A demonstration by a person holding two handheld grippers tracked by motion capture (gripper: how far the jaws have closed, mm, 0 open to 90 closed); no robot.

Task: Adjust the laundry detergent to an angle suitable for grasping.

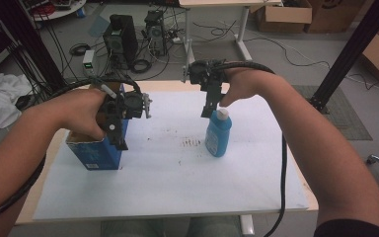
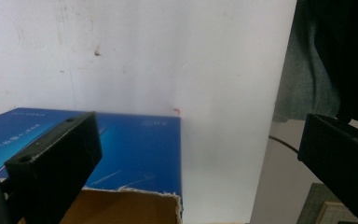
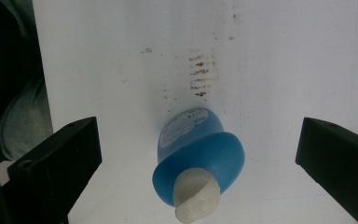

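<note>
My right claw (image 3: pixel 198 154) hangs over the blue bottle (image 3: pixel 198 156), jaws spread wide with nothing between the pads, the bottle's white cap (image 3: pixel 196 196) standing in the gap below. My left claw (image 2: pixel 198 158) is likewise fully open and empty, poised above the open blue box (image 2: pixel 121 154) by the desk's left edge. The bottle stands upright near the middle of the white desk (image 1: pixel 177 182), a little toward the far edge, beside some dark smudges (image 1: pixel 191 143).

The risk as I judge it — the bottle is tall on a narrow base, so if I come down off-centre, one jaw could clip the cap and tip it over. Its smooth rounded plastic shoulders might also slide between the pads if I close too high. The bottle is glossy blue with a pale label — cap shut, as far as I can tell.
</note>
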